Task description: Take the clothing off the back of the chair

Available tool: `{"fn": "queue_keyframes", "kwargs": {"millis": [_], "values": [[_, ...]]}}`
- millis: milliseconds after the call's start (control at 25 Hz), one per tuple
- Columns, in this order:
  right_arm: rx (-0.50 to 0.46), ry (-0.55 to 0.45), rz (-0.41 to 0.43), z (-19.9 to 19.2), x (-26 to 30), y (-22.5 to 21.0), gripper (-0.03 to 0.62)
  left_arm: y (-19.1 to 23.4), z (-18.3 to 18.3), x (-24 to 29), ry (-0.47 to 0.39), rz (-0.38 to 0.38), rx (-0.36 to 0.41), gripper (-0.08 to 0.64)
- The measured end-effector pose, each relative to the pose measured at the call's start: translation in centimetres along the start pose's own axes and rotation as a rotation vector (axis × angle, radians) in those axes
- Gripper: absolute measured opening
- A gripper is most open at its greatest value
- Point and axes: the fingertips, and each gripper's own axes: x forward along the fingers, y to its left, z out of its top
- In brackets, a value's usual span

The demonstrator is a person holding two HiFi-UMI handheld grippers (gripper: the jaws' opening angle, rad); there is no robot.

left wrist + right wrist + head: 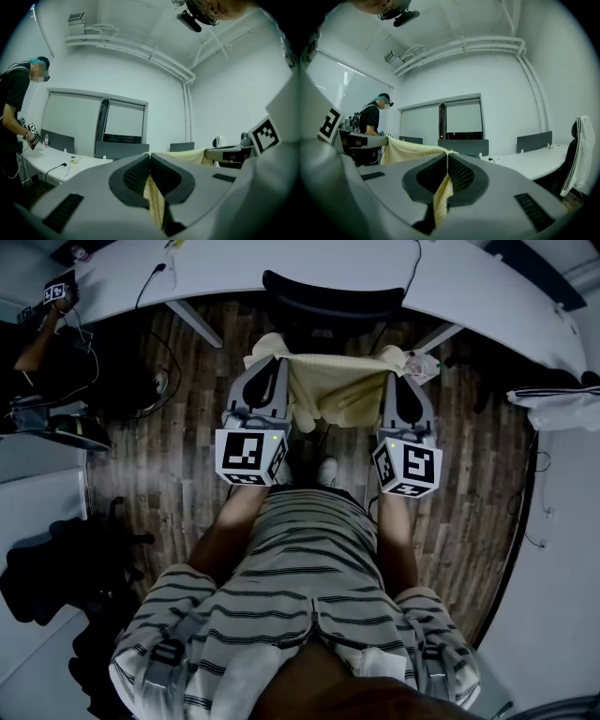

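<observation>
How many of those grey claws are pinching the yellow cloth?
2. The left gripper clamps the yellow cloth at its left corner, the right gripper at its right corner. The cloth spans between them, and no others are in view.

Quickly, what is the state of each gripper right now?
Left gripper: closed, holding the yellow clothing.
Right gripper: closed, holding the same yellow clothing.
</observation>
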Motion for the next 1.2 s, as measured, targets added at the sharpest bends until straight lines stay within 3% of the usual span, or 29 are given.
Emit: {"fn": "queue_keyframes", "kwargs": {"millis": [1200], "values": [[-0.006,0.074,0.010,-5.2,-0.7,0.6,0.021,-0.1,-4.9,-1.1,0.072,0.006,0.054,0.026]]}}
